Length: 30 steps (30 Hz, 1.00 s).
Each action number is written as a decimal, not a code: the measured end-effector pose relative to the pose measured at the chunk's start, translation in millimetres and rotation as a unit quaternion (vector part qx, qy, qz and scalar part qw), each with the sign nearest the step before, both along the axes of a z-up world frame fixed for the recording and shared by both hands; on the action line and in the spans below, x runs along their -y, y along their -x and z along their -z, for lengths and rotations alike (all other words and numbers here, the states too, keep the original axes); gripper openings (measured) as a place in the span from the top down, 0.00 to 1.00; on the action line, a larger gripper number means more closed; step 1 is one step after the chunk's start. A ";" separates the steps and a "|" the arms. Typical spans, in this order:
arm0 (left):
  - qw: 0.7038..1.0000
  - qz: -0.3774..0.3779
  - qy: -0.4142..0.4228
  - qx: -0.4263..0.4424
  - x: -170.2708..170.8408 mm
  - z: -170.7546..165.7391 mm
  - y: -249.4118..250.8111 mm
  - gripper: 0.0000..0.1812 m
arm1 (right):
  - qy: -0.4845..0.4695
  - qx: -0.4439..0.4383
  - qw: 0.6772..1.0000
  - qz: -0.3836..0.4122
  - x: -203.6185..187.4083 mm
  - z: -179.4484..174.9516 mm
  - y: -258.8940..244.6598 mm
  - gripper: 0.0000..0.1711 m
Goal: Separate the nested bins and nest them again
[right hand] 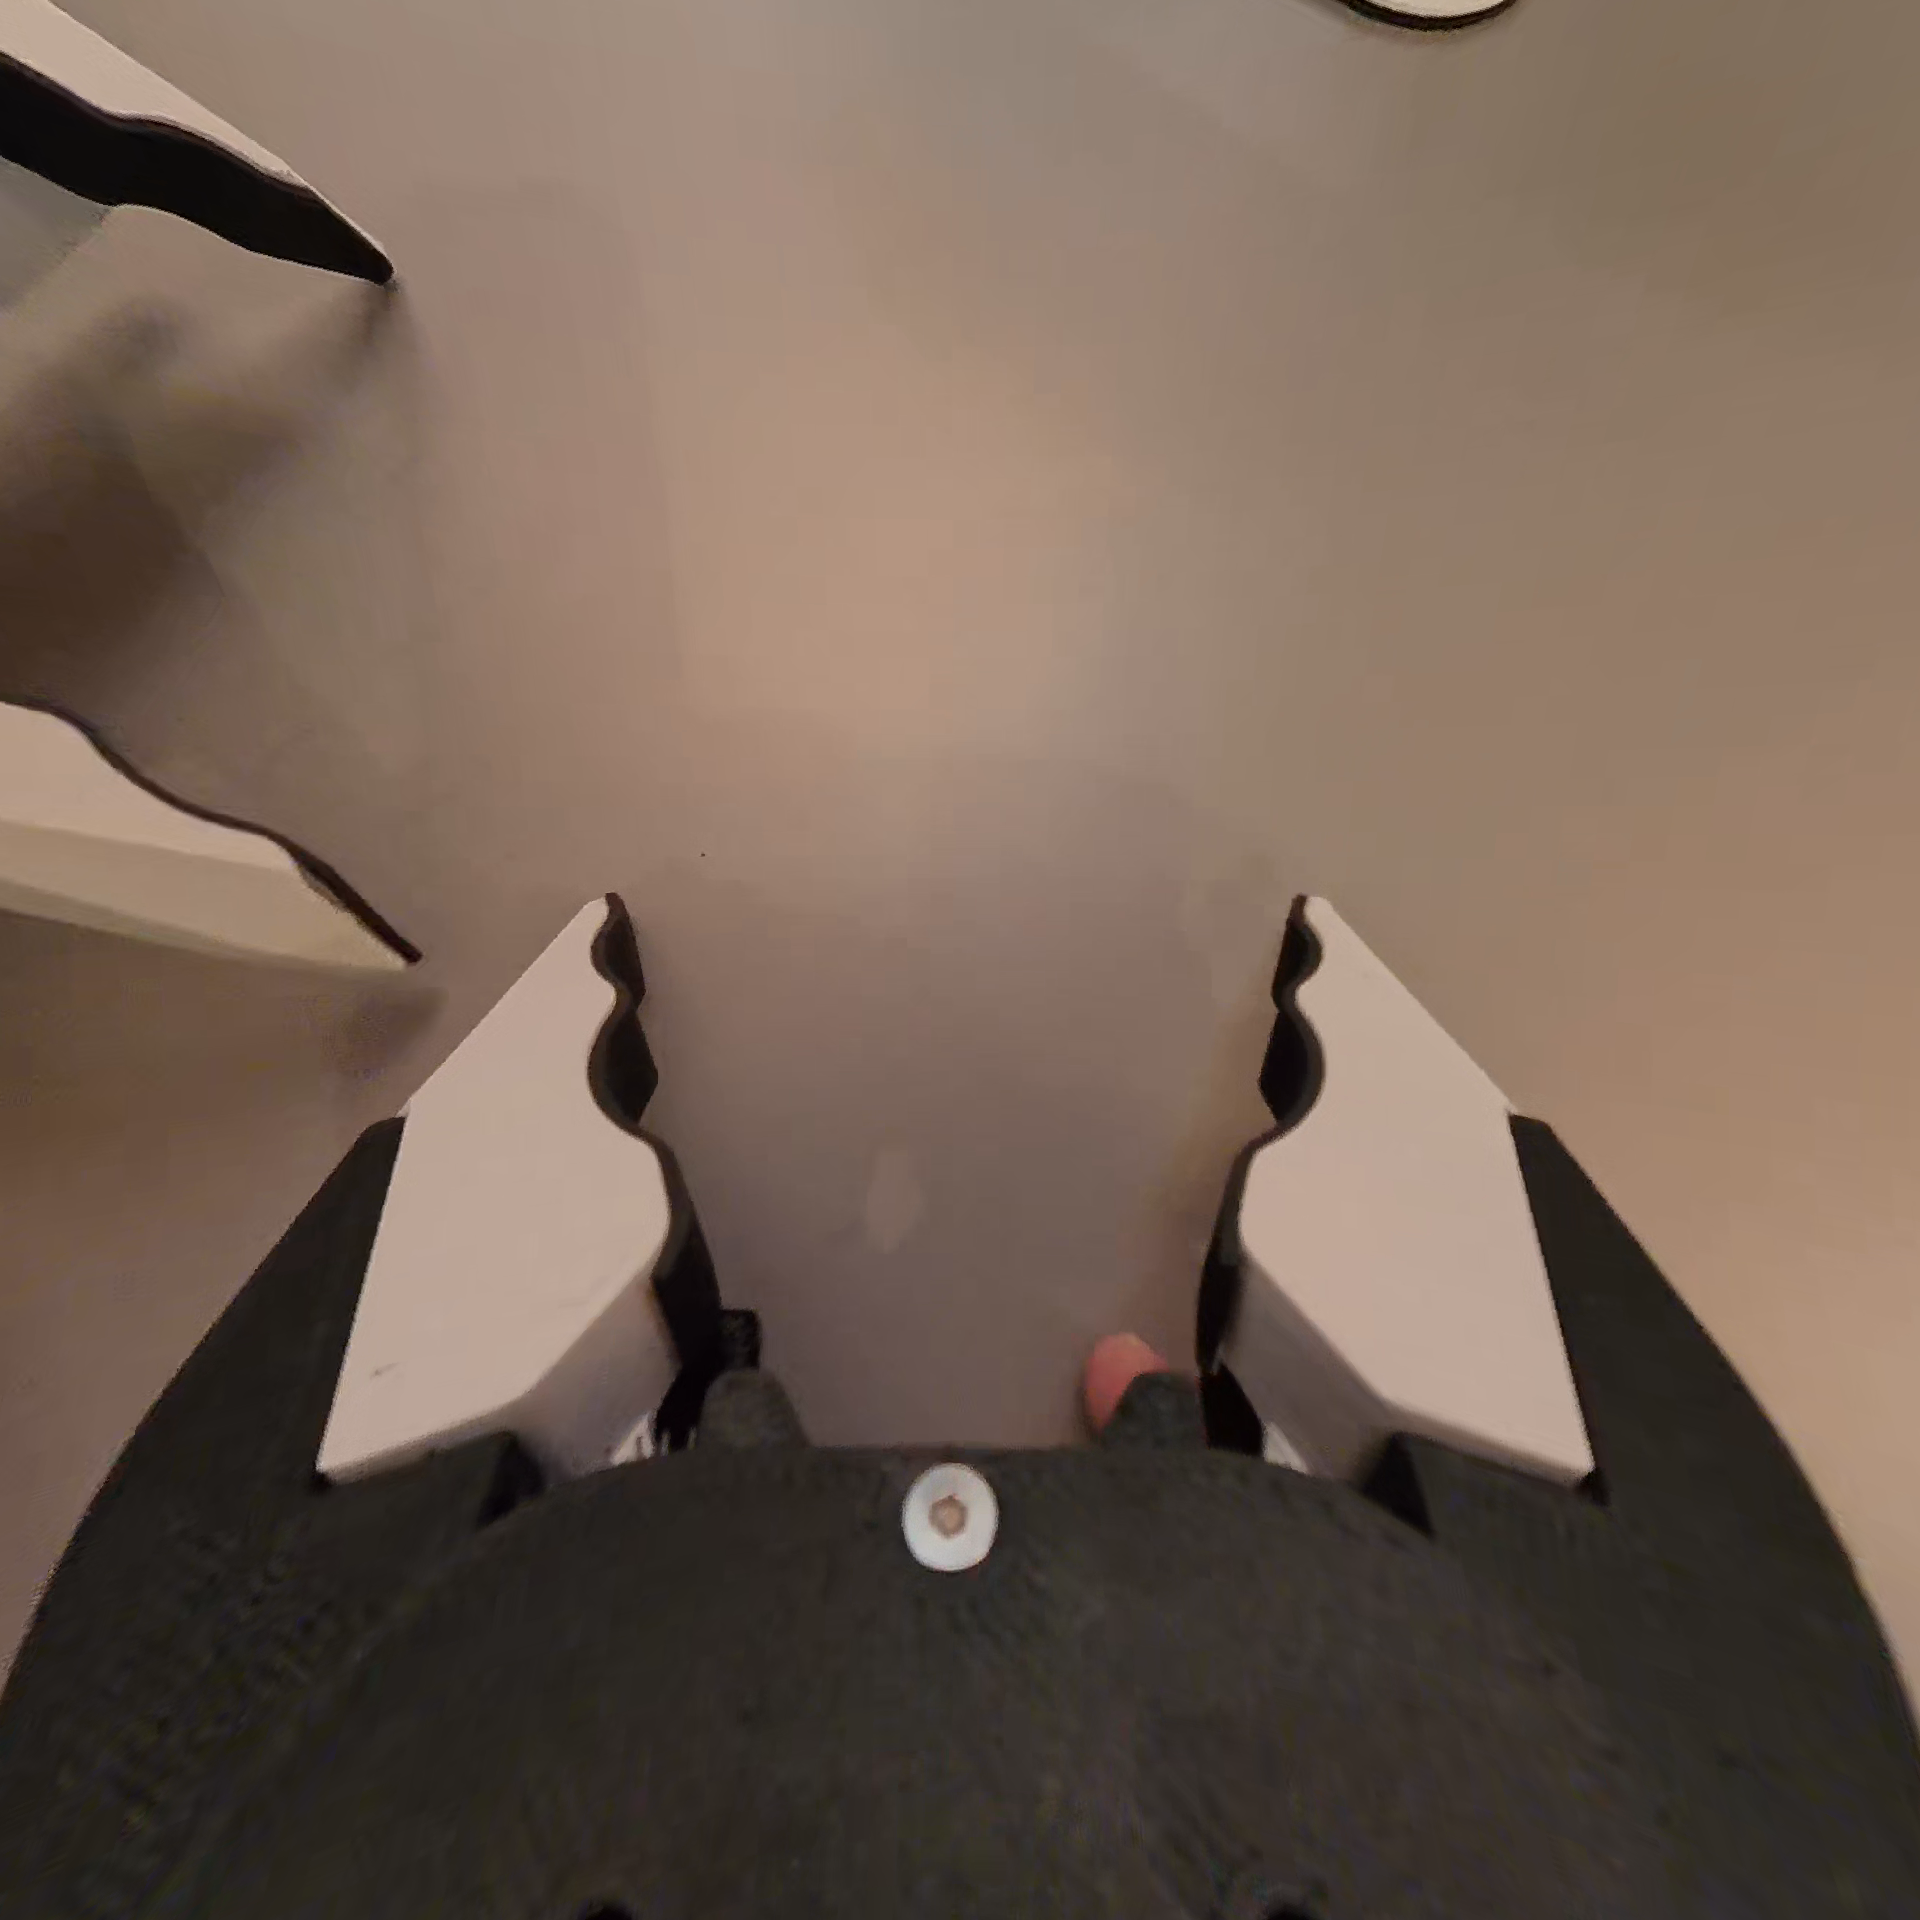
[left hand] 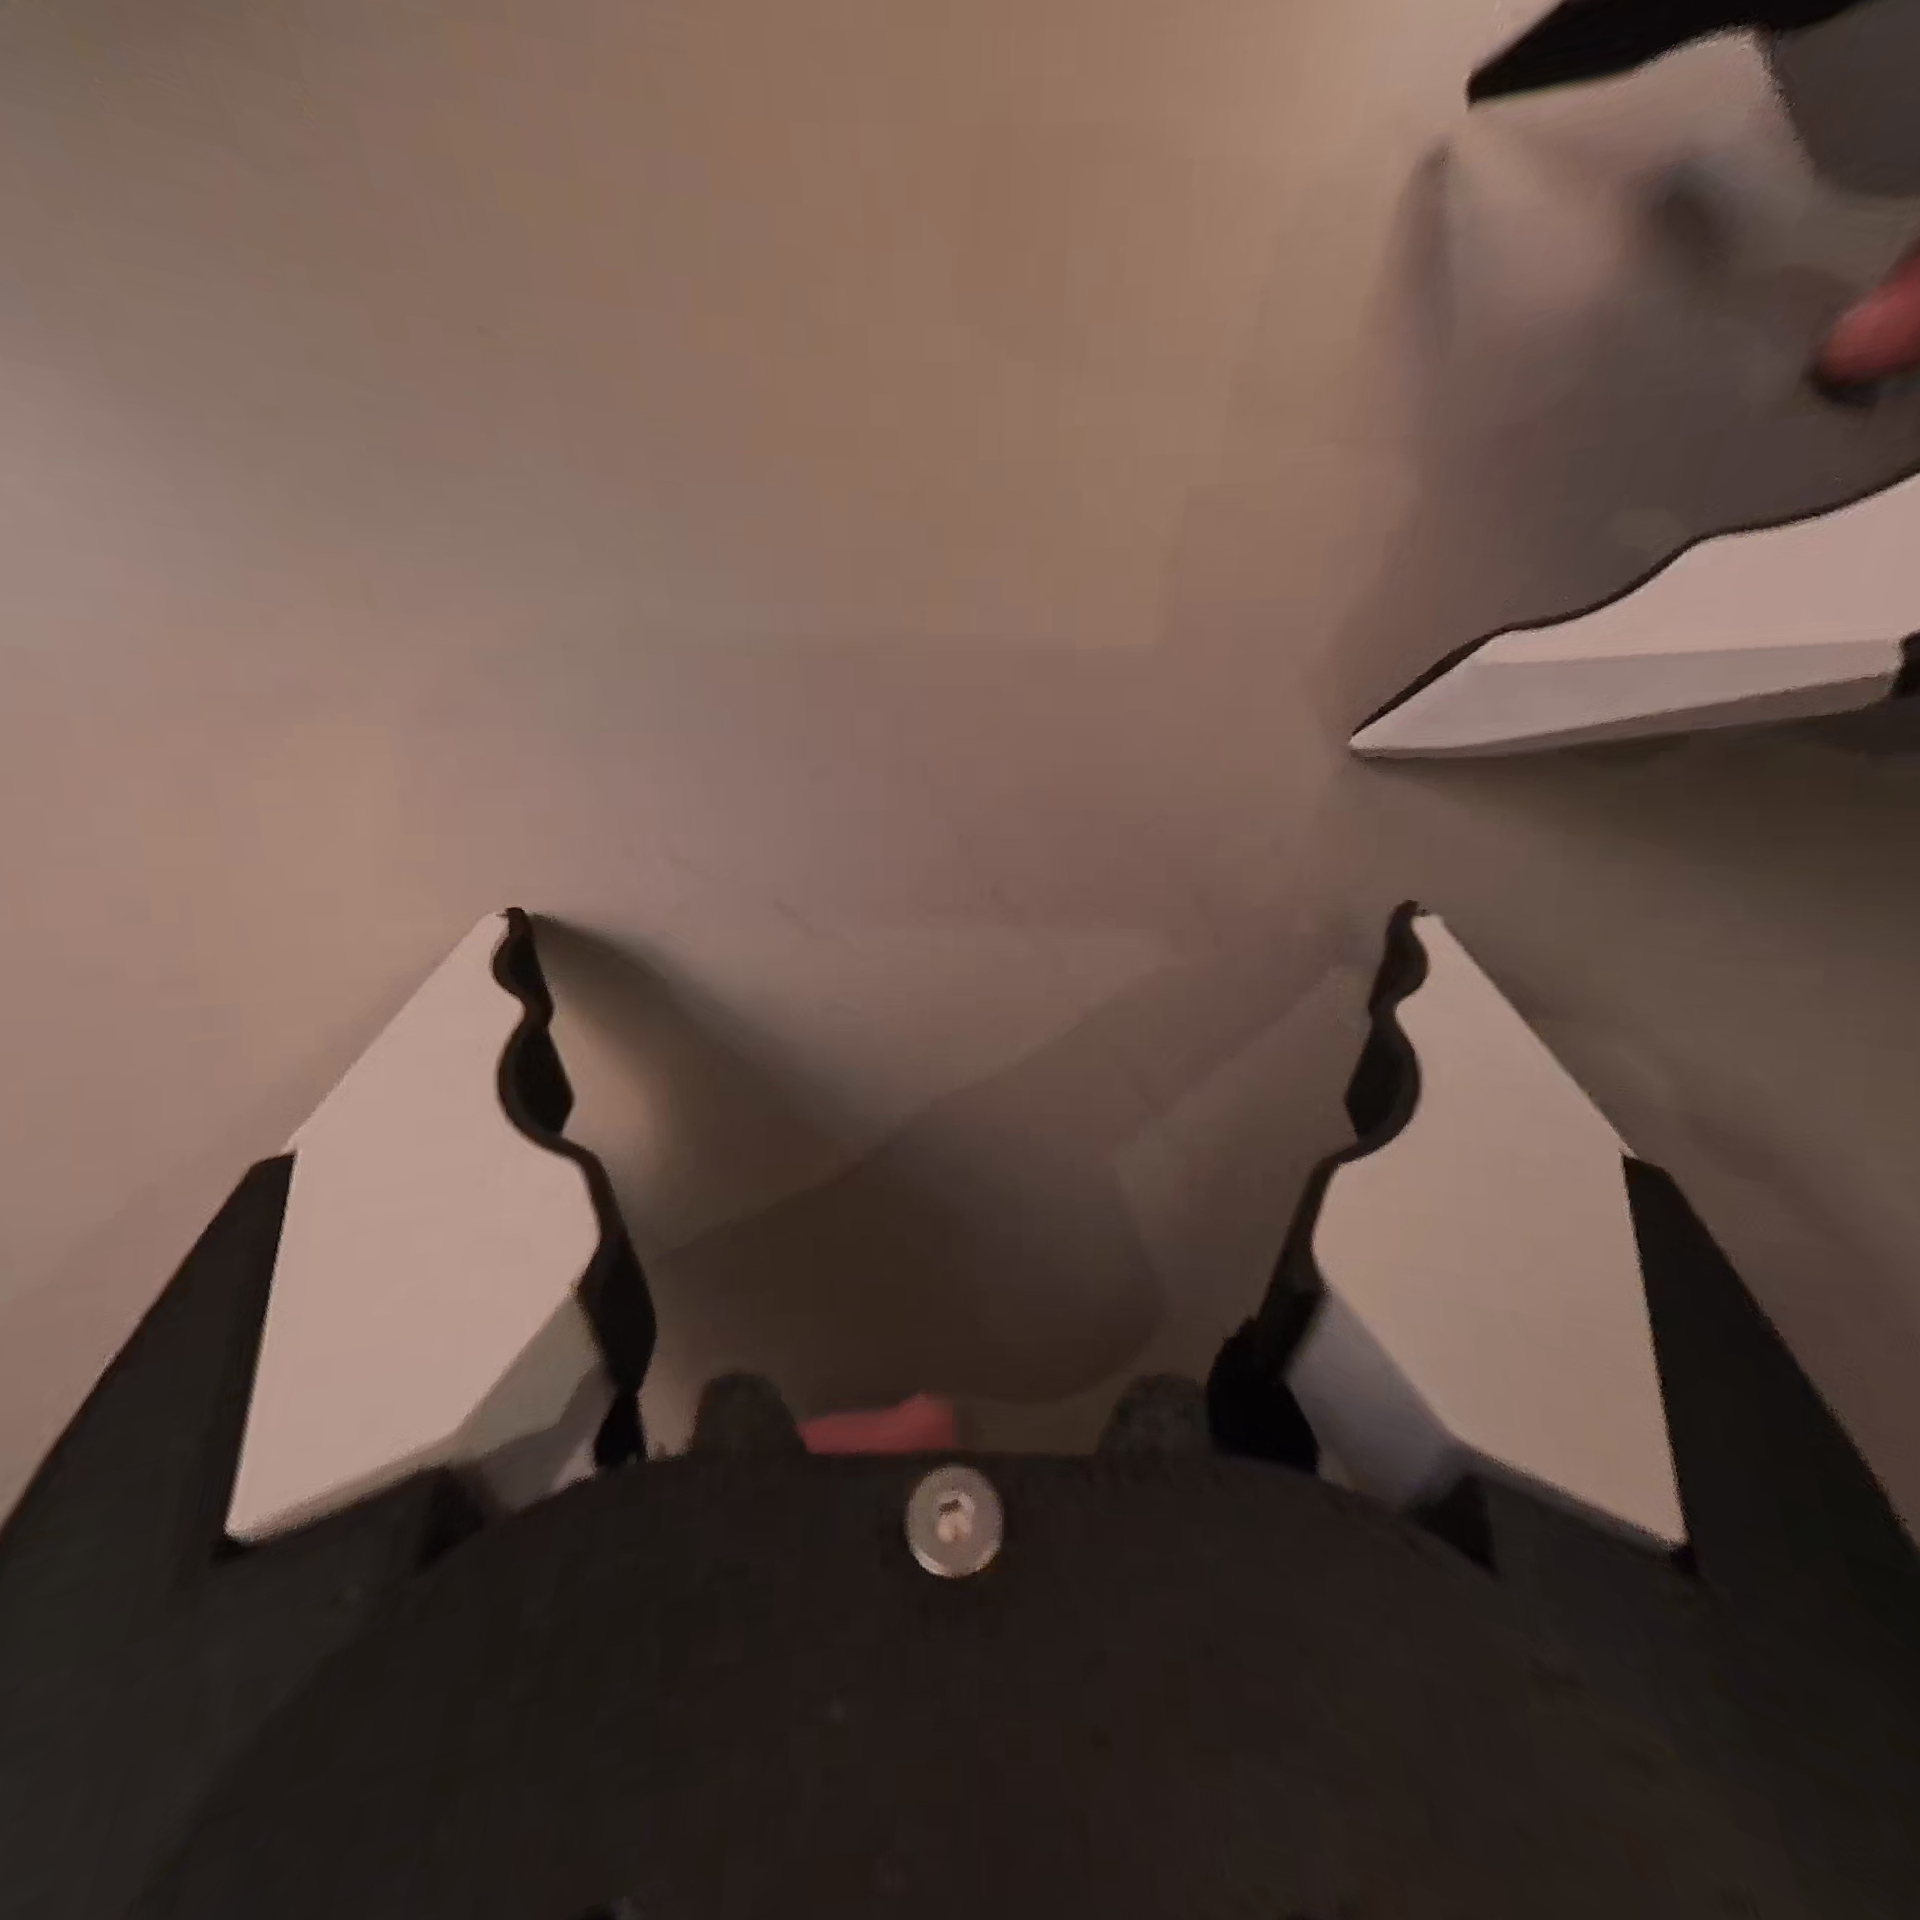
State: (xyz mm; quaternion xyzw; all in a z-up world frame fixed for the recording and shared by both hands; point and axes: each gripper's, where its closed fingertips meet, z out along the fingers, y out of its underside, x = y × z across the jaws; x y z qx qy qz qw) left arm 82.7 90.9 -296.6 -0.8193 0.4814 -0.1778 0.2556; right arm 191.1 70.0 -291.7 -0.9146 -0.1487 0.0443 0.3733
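No bins show in either view. My left gripper (left hand: 961, 914) is open and empty, its white fingers with black wavy pads held close over a plain beige-grey table (left hand: 727, 468). My right gripper (right hand: 956, 904) is also open and empty over the same table (right hand: 1039, 520). The right gripper also shows at the right edge of the left wrist view (left hand: 1558, 436), open. The left gripper also shows at the left edge of the right wrist view (right hand: 312, 582), open. The two grippers are side by side and close together.
A fingertip of the person's hand (left hand: 1881, 332) shows at the right edge of the left wrist view. A white round object with a dark rim (right hand: 1423, 8) peeks in at the top edge of the right wrist view.
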 end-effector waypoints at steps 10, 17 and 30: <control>0.999 -0.037 -0.010 -0.033 1.7 5.2 9.0 0.13 | 0.018 -0.011 1.000 0.003 -3.8 3.8 -8.2 0.24; 0.998 -0.051 -0.039 0.014 -1.5 3.8 14.8 0.13 | 0.010 -0.014 1.000 -0.018 -3.8 4.2 -11.3 0.21; 0.999 -0.027 -0.040 0.024 6.0 4.3 19.6 0.13 | 0.024 -0.011 0.998 -0.052 5.8 7.0 2.0 0.10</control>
